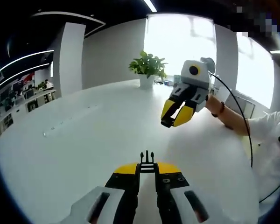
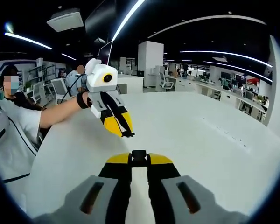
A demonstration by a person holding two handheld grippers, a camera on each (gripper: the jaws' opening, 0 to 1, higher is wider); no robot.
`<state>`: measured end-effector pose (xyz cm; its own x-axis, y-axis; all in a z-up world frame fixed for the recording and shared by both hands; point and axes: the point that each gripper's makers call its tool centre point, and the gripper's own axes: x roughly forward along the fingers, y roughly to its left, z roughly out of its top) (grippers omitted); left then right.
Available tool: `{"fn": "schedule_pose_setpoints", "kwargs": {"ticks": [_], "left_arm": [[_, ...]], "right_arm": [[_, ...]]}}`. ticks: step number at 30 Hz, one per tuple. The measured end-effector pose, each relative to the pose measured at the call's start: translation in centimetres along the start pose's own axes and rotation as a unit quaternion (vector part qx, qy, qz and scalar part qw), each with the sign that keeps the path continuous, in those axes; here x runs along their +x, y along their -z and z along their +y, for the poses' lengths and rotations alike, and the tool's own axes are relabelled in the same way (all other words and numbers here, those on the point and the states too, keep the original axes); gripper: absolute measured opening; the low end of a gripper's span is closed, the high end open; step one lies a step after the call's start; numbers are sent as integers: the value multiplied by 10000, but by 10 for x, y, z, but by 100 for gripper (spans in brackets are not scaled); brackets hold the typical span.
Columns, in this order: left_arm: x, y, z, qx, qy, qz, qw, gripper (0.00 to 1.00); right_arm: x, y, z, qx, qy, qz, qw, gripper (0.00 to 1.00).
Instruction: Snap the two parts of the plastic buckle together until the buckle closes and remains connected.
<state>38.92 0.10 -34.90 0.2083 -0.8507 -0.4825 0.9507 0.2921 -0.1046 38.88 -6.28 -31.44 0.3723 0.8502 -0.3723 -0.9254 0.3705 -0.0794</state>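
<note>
- Left gripper view: the left tongs [image 1: 147, 168] rise from the near edge, yellow tips drawn close together and clenched on the pronged buckle part [image 1: 147, 161], a small black piece whose prongs stick out past the tips.
- Beneath it lies the white table [image 1: 84, 140], broad and bare in the near and left part of this view.
- A potted plant [image 1: 148, 67] in a white pot stands at the far edge of the table, in front of bright windows.
- To the right, the right tongs [image 1: 173, 122] hang above the table, tips pointing down and to the left, held by a person's hand; a dark band sits on the wrist [image 1: 219, 109] and a black cable runs down past the white sleeve.
- Right gripper view: the left tongs [image 2: 123, 132] come in from the left, held by a person's arm, with the black buckle part [image 2: 128, 134] showing at the tips.
- The right tongs [image 2: 139, 158] rise from the near edge, tips nearly together and clenched on the socket buckle part [image 2: 139, 155], a blunt black piece.
- The two buckle parts are apart, both held above the table [image 2: 214, 140].
- No legible writing or brand mark can be made out on any item.
</note>
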Motion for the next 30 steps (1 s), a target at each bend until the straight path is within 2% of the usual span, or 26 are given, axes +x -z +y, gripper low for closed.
{"fn": "schedule_pose_setpoints", "kwargs": {"ticks": [2,5,10,15,22,30], "left_arm": [[1,1,2,24,142,34,9999,11],[2,1,6,100,218,78,9997,11],[-1,-2,-3,215,623,15,9978,11],[0,-1,-12,346,855,76,9957,11],[3,3,-24,493,1063,200,9929,11],[2,6,-38,644,1219,194,9903,11]], "right_arm": [[2,4,8,-74,-179,57,9998,11],[3,7,12,-119,-224,120,9996,11],[4,9,19,-172,-452,118,9988,11],[5,12,24,-216,-621,117,9978,11],[5,12,32,-252,-844,92,9961,11],[9,18,44,-398,-1121,191,9927,11]]}}
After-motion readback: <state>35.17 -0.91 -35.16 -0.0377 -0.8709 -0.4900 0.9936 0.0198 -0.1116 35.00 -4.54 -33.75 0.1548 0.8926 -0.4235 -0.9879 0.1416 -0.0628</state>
